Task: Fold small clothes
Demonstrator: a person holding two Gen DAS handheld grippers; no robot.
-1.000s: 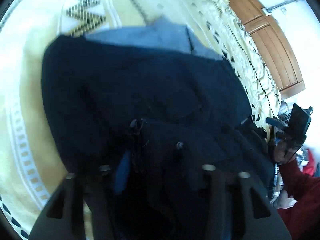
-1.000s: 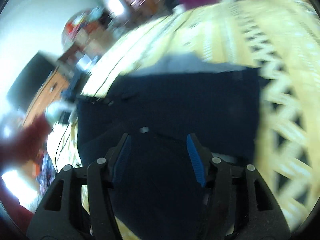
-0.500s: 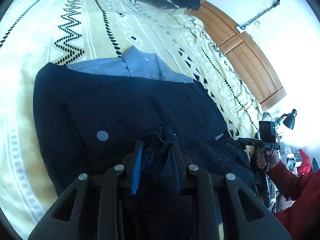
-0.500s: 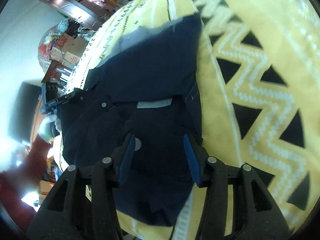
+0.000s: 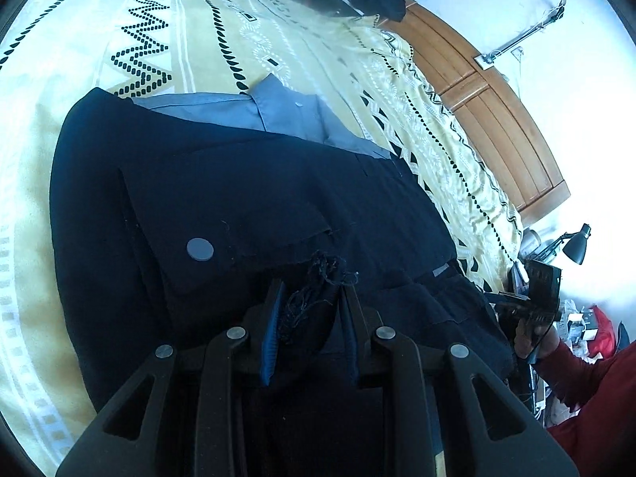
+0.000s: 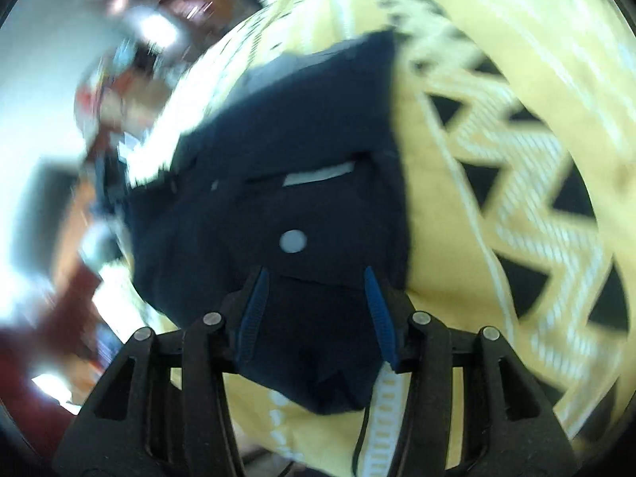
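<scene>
The left tool [image 5: 308,306] is clenched on a frayed edge of a dark navy garment [image 5: 246,198], the loose threads bunched between its blue-padded fingers [image 5: 271,334]. The garment spreads out ahead of this tool across a bed with a yellow patterned bedspread [image 5: 278,47], lying over a light blue collared shirt [image 5: 278,109] whose collar peeks out at its far edge. A round grey button [image 5: 200,248] sits just left of the tool. The right tool [image 6: 314,310] hangs released, fingers apart, over the same navy garment [image 6: 302,127] near the bed's edge. In the blurred right view, another grey button [image 6: 293,241] lies just ahead of it.
</scene>
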